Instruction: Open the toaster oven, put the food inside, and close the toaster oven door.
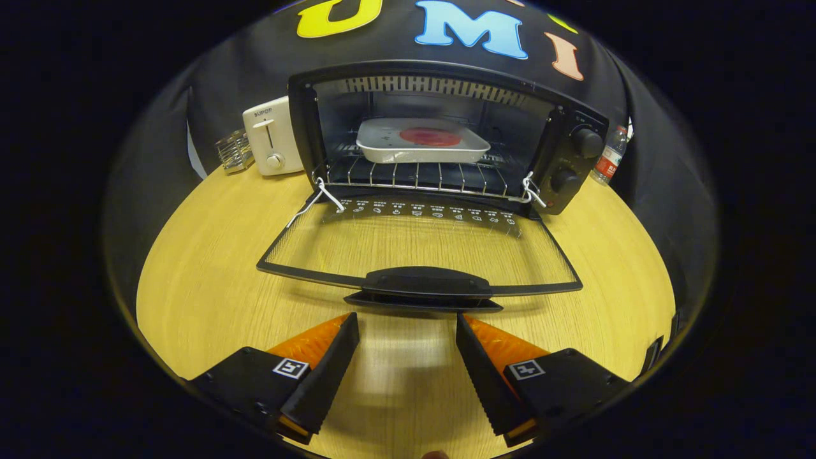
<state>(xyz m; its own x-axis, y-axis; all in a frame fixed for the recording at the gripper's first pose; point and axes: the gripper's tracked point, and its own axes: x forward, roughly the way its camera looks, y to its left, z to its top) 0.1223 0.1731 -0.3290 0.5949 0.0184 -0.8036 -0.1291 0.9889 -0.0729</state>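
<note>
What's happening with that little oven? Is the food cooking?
A person is working a pair of tongs at a toaster oven. Its glass door hangs open, lying flat over the table. A white tray with something red on it sits on the rack inside. The tongs are open, empty, just short of the door handle.

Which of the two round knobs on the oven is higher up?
The upper knob, nearest the toaster oven's top corner. The lower knob sits under it. The open gripper waits before the door handle.
</note>
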